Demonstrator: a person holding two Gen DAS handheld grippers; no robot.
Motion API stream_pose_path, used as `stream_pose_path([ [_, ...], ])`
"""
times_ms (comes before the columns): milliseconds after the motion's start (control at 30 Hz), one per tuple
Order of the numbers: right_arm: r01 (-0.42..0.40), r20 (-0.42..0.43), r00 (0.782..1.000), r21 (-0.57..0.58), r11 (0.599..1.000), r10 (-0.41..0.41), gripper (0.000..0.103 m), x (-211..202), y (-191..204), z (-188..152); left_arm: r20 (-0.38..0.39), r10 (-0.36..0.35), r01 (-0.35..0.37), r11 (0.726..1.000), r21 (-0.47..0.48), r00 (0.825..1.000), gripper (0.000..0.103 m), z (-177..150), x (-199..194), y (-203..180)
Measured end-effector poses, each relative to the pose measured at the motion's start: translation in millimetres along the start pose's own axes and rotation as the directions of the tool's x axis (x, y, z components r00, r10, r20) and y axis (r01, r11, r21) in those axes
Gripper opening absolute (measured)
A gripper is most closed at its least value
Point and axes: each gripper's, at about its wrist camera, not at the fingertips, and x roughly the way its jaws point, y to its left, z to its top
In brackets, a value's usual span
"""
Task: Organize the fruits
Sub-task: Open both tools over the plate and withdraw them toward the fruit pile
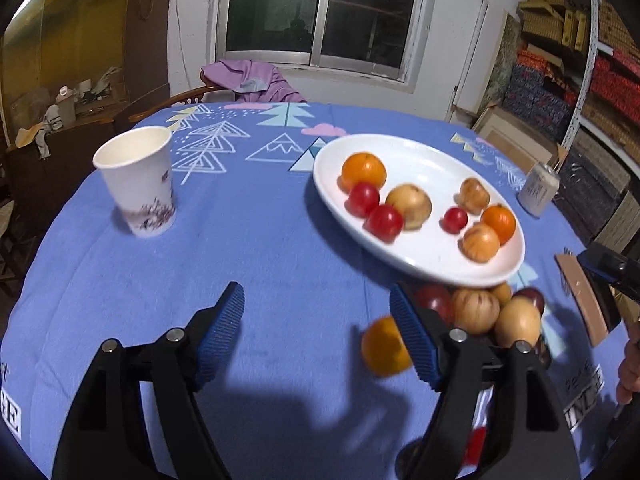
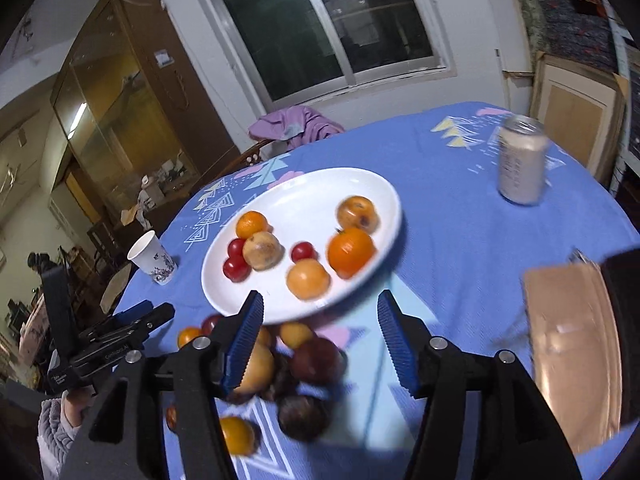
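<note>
1. You are holding the left tongs [image 1: 316, 332] with the jaws standing wide, gripping nothing; an orange [image 1: 385, 347] is lying just beside the right finger.
2. Your right tongs [image 2: 320, 338] are gaping too, empty, over a pile of fruit [image 2: 280, 364] on the blue tablecloth [image 2: 460, 216].
3. A white plate [image 2: 304, 204] is carrying more fruit at 12 o'clock.
4. A paper cup [image 1: 138, 180] is standing at 10 o'clock and a can [image 2: 520, 160] at 2 o'clock.

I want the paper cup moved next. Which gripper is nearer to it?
Left. The left gripper hangs open over bare cloth, with the paper cup just ahead to its left; the right gripper is over the loose fruit, beyond the plate from the cup.
</note>
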Motion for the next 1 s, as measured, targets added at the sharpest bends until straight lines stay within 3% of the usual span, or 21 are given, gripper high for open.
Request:
stream_pose_path([
  [167, -0.001, 0.005, 1.0, 0.078, 0.997, 0.0, 0.065, -14.7, -24.2, -19.6, 0.017, 0.039, -0.04, 0.995, 0.096, 0.999, 0.079, -19.0, -8.2, -18.8],
  [300, 0.0, -0.004, 1.0, 0.109, 0.994, 0.0, 0.07, -10.7, -28.5, -20.4, 0.03, 0.098, -0.103, 0.971, 0.217, 0.995, 0.079, -26.3, -4.5, -38.6],
  [367, -0.005, -0.016, 1.0, 0.107, 0.994, 0.007, 0.07, -9.1, -26.6, -21.8, 0.02, 0.097, -0.099, 0.966, 0.237, 0.995, 0.079, -27.2, -2.4, -41.6],
  [733, -0.009, -0.01, 1.0, 0.071, 0.997, 0.01, 0.074, -9.7, -16.6, -21.3, -0.084, 0.077, -0.057, 0.974, 0.22, 0.993, 0.08, -22.4, 20.5, -36.4],
  [933, -0.009, -0.007, 1.0, 0.073, 0.997, 0.009, 0.073, -10.5, -16.9, -21.3, -0.025, 0.094, -0.089, 0.987, 0.134, 0.995, 0.08, -13.1, 10.7, -9.2],
  [1000, -0.009, -0.009, 1.0, 0.07, 0.998, 0.009, 0.073, -10.2, -16.8, -21.3, -0.033, 0.073, -0.067, 0.989, 0.134, 0.997, 0.08, -13.0, 12.1, -9.9],
])
